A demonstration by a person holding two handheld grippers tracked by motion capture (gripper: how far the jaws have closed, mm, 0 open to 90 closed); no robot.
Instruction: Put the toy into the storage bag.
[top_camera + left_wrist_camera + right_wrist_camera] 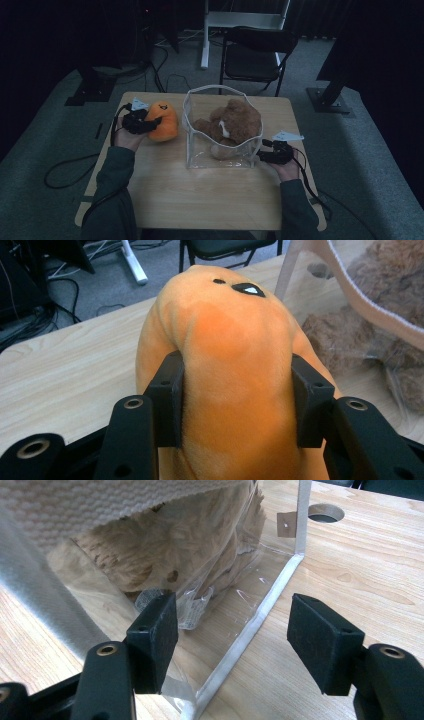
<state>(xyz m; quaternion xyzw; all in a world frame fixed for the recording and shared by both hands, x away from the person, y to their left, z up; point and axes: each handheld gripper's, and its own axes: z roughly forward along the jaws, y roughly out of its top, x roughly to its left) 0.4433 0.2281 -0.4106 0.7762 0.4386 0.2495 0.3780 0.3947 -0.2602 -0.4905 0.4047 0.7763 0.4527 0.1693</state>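
Note:
An orange plush toy (164, 121) (230, 340) with a small black face stands on the wooden table (200, 195) at the left. My left gripper (150, 124) (239, 405) is shut on its body, a pad pressing into each side. To the right stands a clear bag (195, 150) with white trim, holding a brown teddy bear (231, 124) (165, 550). At the bag's right lower corner my right gripper (261, 155) (240, 640) is open. The bag's corner seam (260, 615) runs between its jaws, with neither pad pressing on it.
A black folding chair (252, 50) and a white stand (205, 35) are on the floor behind the table. Cables (65, 170) trail on the carpet at the left. A round hole (326, 513) is cut in the tabletop beyond the bag.

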